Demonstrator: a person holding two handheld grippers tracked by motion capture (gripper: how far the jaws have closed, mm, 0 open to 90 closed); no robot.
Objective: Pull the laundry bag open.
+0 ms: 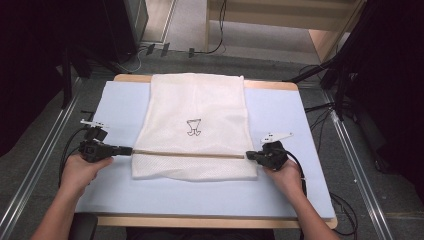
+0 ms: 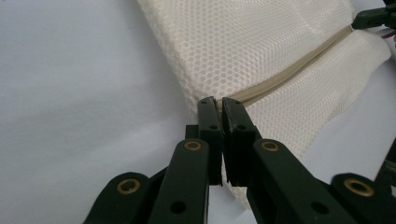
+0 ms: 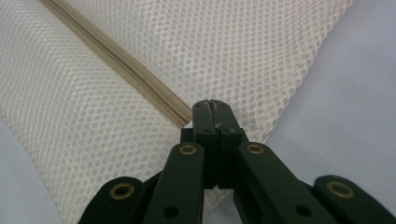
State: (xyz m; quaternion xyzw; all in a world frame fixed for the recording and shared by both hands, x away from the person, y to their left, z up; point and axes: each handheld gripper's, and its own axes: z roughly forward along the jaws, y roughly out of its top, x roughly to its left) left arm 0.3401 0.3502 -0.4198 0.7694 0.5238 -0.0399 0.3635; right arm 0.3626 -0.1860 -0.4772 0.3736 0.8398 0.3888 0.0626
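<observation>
Pinching the cloth at both ends of the zipper, the two tools are pressed together on the mesh bag. The left tool (image 1: 126, 149) bites the left end of the zipper (image 1: 189, 154), and the right tool (image 1: 251, 155) bites the right end. So the zipper line runs straight between them, parallel to the near edge of the counter (image 1: 210, 222). The mesh bag (image 1: 195, 120) lies flat in the middle of the blue mat (image 1: 120, 105), its long side going toward the far edge. I think the coming move depends on this line: each hand is at its own end, so both can pull the bag or fold it together.
</observation>
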